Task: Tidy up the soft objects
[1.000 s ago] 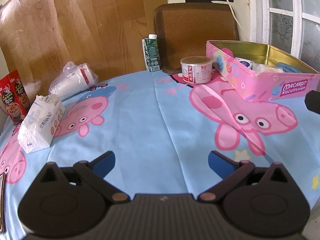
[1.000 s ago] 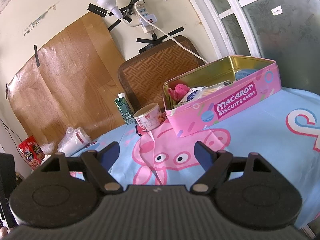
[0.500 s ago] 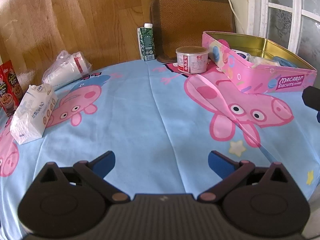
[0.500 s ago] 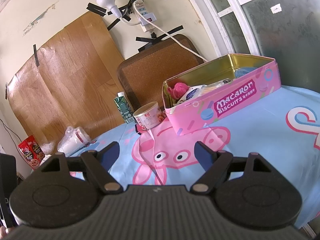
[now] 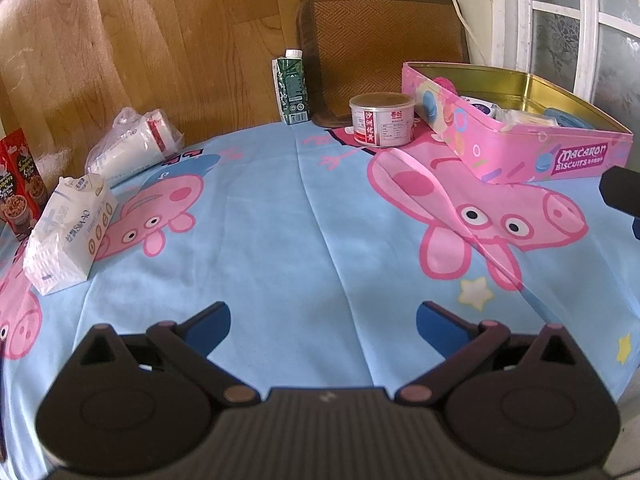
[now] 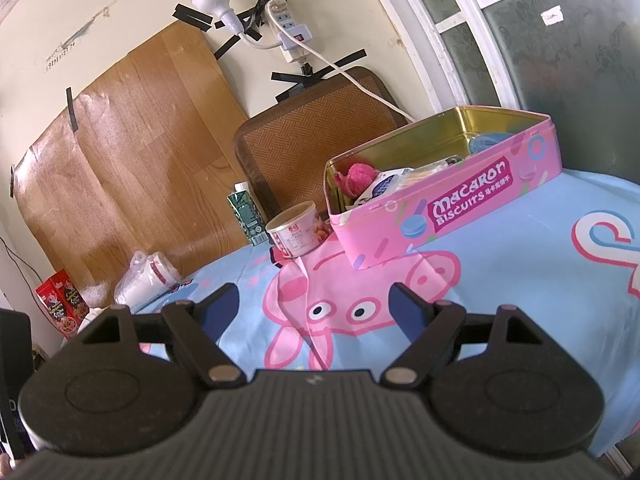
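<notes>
A pink Macaron Biscuits tin (image 5: 520, 148) stands open at the back right of the table; it also shows in the right wrist view (image 6: 460, 204). Inside lie a pink fluffy ball (image 6: 358, 178), a white packet (image 6: 386, 186) and a blue item (image 6: 486, 142). A white tissue pack (image 5: 68, 232) lies at the left. My left gripper (image 5: 323, 322) is open and empty above the blue cloth. My right gripper (image 6: 316, 312) is open and empty, well short of the tin.
A round tub (image 5: 382, 120), a green carton (image 5: 292, 86) and a bagged stack of cups (image 5: 132, 142) stand along the back. Red snack boxes (image 5: 18, 184) sit at the far left. A woven chair back (image 5: 380, 40) rises behind the table.
My left gripper has drawn back and tilted a little, so the table objects sit slightly farther away. The right gripper has barely moved. Both stay open.
</notes>
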Demonstrator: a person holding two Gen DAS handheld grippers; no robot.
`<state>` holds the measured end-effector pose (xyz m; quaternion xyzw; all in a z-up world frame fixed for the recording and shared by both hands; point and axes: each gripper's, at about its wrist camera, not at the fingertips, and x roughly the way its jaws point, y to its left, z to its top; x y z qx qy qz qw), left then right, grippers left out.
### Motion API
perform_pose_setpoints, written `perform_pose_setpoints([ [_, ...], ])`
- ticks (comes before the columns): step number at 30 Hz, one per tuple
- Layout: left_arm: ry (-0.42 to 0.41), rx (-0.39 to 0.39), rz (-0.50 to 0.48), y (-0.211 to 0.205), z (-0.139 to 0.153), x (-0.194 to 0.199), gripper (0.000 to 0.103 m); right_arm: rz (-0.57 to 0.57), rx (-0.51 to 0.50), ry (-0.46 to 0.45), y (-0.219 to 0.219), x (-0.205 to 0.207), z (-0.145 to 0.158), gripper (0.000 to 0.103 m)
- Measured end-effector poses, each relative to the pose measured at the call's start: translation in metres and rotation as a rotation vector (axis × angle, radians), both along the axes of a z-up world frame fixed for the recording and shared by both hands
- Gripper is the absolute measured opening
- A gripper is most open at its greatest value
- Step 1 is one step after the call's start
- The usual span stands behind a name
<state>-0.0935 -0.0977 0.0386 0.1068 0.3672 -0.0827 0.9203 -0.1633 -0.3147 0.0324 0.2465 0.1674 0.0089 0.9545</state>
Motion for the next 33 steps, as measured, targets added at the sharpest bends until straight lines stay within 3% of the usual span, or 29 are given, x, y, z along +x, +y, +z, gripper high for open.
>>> perform_pose_setpoints([
  [33, -0.019, 0.002, -0.052, -0.0062, 0.0036, -0.0061, 0.103, -0.002, -0.003, 0.0, 0.0002, -0.0001, 0.0009, 0.084],
])
